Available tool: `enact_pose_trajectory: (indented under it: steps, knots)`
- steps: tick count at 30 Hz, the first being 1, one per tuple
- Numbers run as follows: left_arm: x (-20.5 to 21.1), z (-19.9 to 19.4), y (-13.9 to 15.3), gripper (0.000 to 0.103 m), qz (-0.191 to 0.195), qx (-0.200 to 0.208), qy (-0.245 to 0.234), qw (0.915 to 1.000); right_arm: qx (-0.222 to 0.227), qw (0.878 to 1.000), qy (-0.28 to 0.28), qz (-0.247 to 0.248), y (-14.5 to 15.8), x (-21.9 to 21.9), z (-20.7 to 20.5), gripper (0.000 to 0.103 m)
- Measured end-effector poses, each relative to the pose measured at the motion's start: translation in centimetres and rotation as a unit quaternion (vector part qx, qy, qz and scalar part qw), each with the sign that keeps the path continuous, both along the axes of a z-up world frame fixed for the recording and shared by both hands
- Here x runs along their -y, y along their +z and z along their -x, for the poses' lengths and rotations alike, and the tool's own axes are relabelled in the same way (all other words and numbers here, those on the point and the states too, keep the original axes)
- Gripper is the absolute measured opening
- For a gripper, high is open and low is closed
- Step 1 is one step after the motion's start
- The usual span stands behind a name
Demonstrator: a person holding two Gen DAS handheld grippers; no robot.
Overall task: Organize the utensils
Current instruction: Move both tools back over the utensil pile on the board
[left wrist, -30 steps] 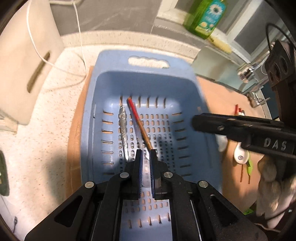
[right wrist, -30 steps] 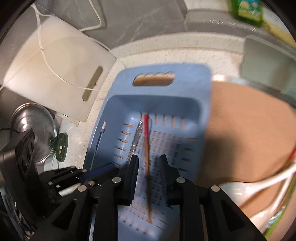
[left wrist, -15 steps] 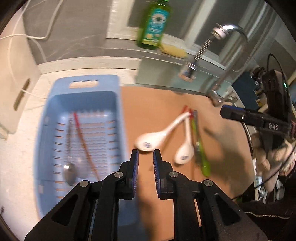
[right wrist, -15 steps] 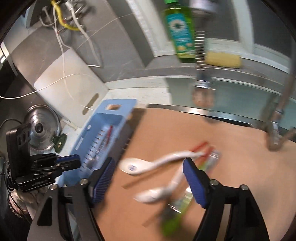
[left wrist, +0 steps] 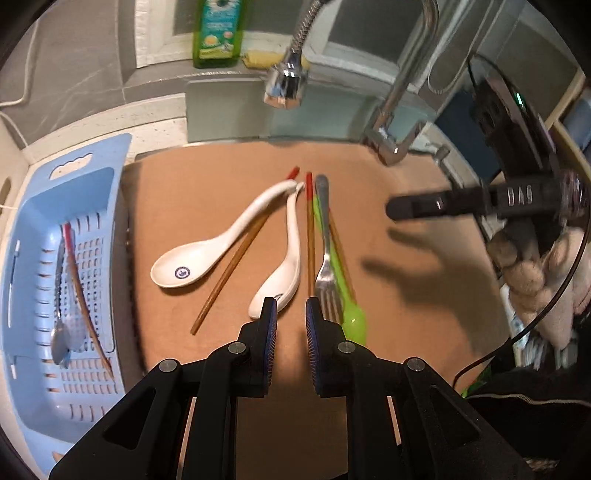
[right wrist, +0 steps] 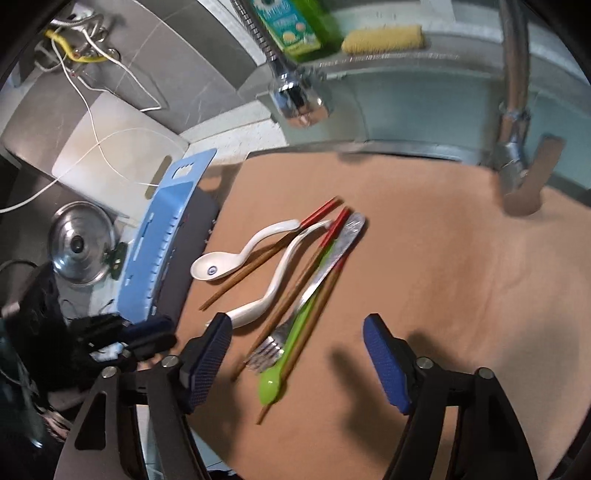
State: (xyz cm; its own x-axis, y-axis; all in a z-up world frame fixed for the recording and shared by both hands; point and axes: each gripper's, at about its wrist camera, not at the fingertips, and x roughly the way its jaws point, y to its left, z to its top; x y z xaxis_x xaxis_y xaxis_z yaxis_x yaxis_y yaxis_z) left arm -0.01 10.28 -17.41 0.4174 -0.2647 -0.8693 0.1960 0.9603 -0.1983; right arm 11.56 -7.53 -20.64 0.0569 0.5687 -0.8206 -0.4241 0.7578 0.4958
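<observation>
Both grippers hang empty over the brown board [left wrist: 406,206].

Left gripper [left wrist: 288,321]: fingers a narrow gap apart, nothing between them, lined up over the near ends of the pile. Probably poised for the next pick.

Right gripper [right wrist: 297,354]: fingers spread wide, straddling the fork [right wrist: 314,284] tines and green spoon [right wrist: 273,384] bowl. Looks ready to come down on one.

Pile, mid-board: two white spoons [left wrist: 207,251], fork, green spoon and red-tipped chopsticks [left wrist: 309,236], crossed and touching. Single pick will be awkward; the fork lies on the green spoon.

Left of the board: blue basket [left wrist: 118,173], already holding a metal spoon [left wrist: 59,332] and one chopstick [left wrist: 79,295].

Beyond the board: tap [left wrist: 286,83], green soap bottle [left wrist: 218,33].
</observation>
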Motion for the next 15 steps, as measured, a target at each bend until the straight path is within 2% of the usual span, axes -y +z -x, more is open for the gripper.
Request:
enact_pose_trajectory:
  steps: [2,4,6,8,15]
  knots:
    - [0.4,0.0,-0.4,0.014,-0.009,-0.007,-0.016,0.9998,-0.017,1.000,0.001,-0.010,-0.6,-1.1,-0.8,0.059]
    - [0.8,-0.1,-0.8,0.021,-0.027,-0.009,-0.031,0.9991,-0.034,0.999,0.002,-0.023,-1.3,-2.3,-1.4,0.054]
    - [1.2,-0.2,-1.1,0.032,-0.046,-0.014,-0.048,0.9977,-0.046,0.999,0.002,-0.026,-2.3,-3.6,-2.2,0.044]
    - [1.5,-0.3,-1.4,0.033,-0.059,-0.017,-0.061,0.9963,-0.050,0.999,0.001,-0.019,-3.0,-4.6,-2.8,0.038]
    - [1.9,-1.1,-2.6,0.033,-0.094,-0.021,-0.092,0.9911,-0.048,0.999,0.000,0.017,-4.6,-7.0,-4.0,0.036]
